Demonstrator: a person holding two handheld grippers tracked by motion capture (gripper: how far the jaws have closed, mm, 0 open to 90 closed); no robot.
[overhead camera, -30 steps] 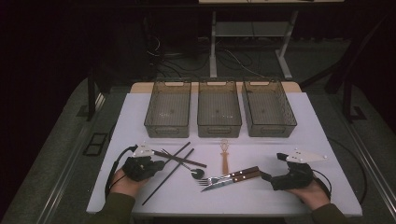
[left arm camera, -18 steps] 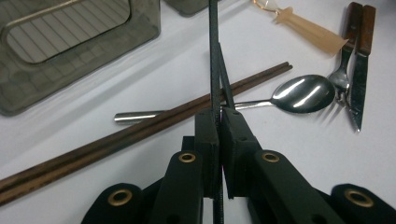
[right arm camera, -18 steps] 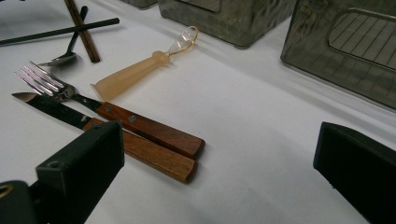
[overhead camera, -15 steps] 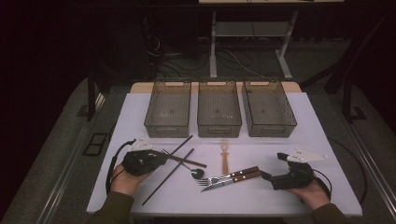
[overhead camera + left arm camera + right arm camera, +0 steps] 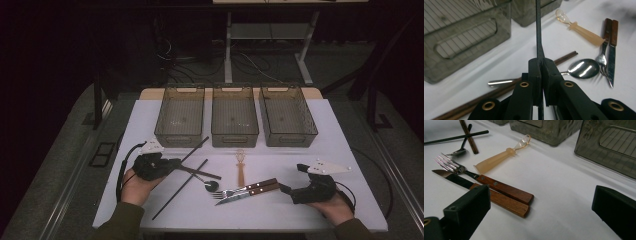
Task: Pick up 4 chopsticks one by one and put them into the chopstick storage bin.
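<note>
The left gripper now sits a little higher and further toward twelve o'clock than a second ago, jaws clamped on a black chopstick. That chopstick comes up with it: its far tip now points toward one o'clock, closer to the left bin, where it earlier lay lower on the table.

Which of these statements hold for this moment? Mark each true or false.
1. The left tongs are shut on a black chopstick. True.
2. The right tongs grip the knife. False: they are open, holding nothing, with the knife lying on the table near one jaw.
3. Three bins stand side by side. True.
4. The amber plastic spoon lies inside a bin. False: it lies on the white table.
5. The fork lies beside the knife. True.
</note>
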